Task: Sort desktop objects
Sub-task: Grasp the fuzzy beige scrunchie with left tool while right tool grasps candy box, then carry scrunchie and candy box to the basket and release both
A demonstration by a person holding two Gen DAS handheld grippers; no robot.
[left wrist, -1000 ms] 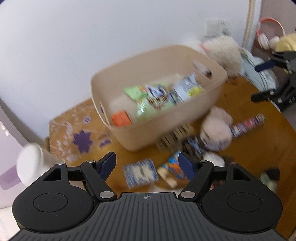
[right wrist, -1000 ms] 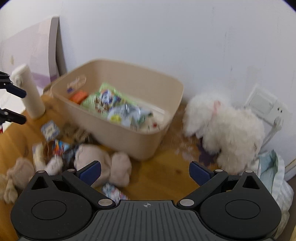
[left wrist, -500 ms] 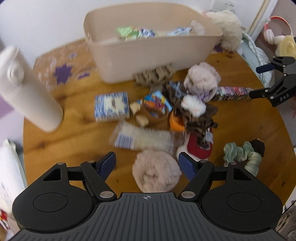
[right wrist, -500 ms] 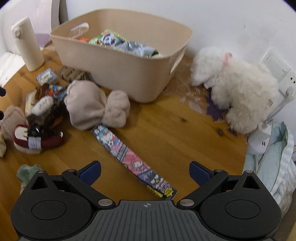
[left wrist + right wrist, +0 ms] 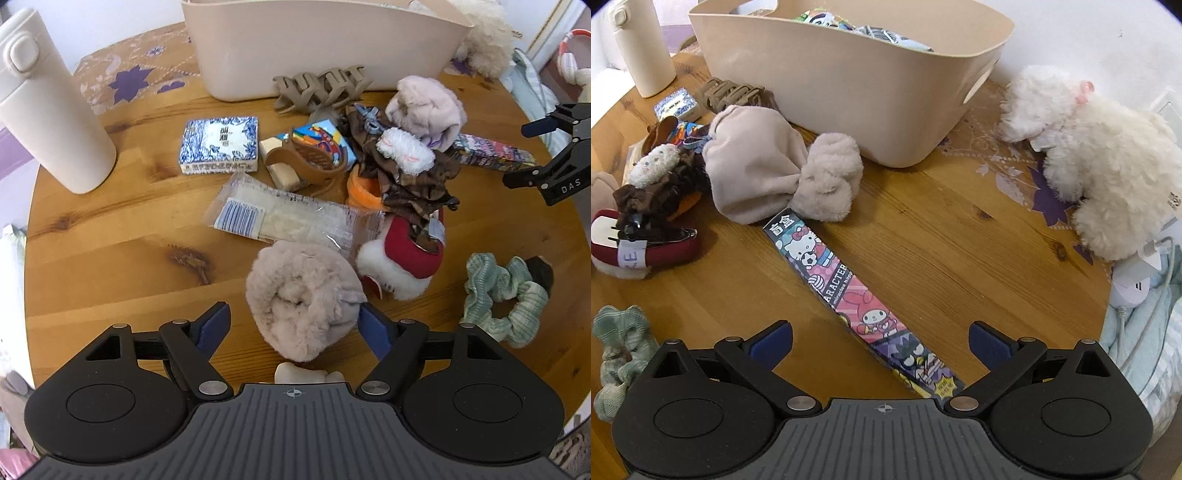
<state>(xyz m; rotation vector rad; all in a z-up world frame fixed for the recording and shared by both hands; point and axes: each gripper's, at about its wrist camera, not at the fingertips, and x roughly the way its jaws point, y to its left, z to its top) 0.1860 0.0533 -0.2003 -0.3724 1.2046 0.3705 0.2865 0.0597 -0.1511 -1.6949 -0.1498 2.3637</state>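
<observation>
- Left gripper (image 5: 294,325): its 2 blue-padded jaws are spread wide around a rolled, fuzzy beige plush piece (image 5: 304,297), the right pad at its edge.
- Right gripper (image 5: 881,340): jaws spread, with a long, flat, glossy cartoon-printed packet (image 5: 849,286) lying diagonally between them.
- Smooth beige bin (image 5: 849,74) well ahead, on the wooden table (image 5: 942,229).

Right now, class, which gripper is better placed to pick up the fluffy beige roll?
Left. The left gripper has open jaws either side of the fluffy beige roll. The right gripper, also open, straddles the cartoon packet instead.
</observation>
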